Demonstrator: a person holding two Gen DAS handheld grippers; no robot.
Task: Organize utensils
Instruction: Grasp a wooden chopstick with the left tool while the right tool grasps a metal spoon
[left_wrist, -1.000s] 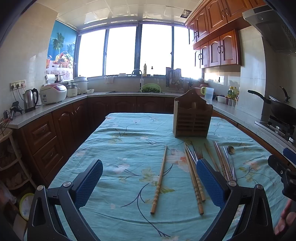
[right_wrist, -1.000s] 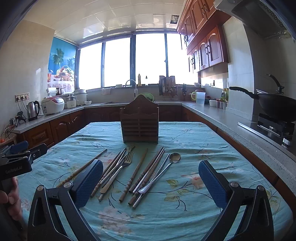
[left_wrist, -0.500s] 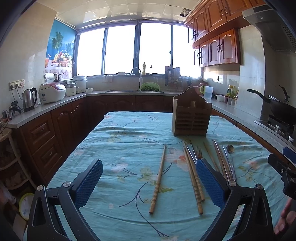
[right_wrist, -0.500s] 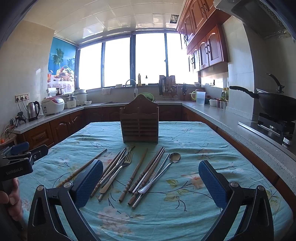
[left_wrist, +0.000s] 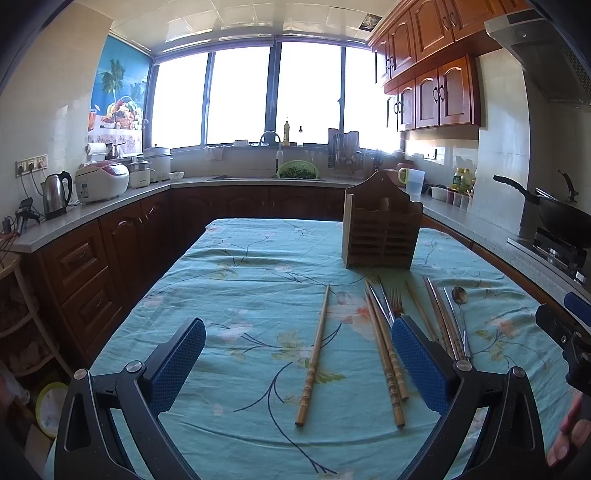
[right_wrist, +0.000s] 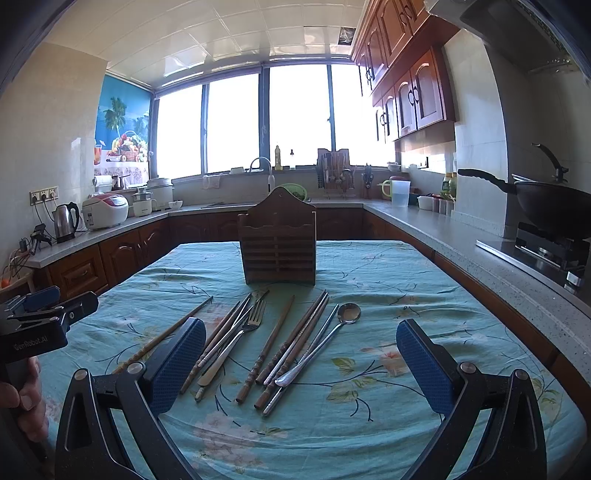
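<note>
A wooden utensil holder (left_wrist: 382, 227) (right_wrist: 277, 243) stands upright at the far middle of the table. In front of it lie wooden chopsticks, a metal fork (right_wrist: 248, 323), a knife (right_wrist: 218, 363), metal chopsticks and a spoon (right_wrist: 330, 334). One single chopstick (left_wrist: 314, 352) lies apart to the left. My left gripper (left_wrist: 298, 365) is open and empty, above the near table, with the single chopstick between its fingers in view. My right gripper (right_wrist: 301, 363) is open and empty, above the near ends of the utensils.
The table has a teal floral cloth (left_wrist: 251, 288). Counters run around the room, with a kettle (left_wrist: 55, 194) and rice cooker (left_wrist: 101, 181) on the left, a sink at the back, a wok (right_wrist: 554, 206) on a stove at the right.
The left view has shifted very slightly; both grippers stay open and nothing on the table has moved.
</note>
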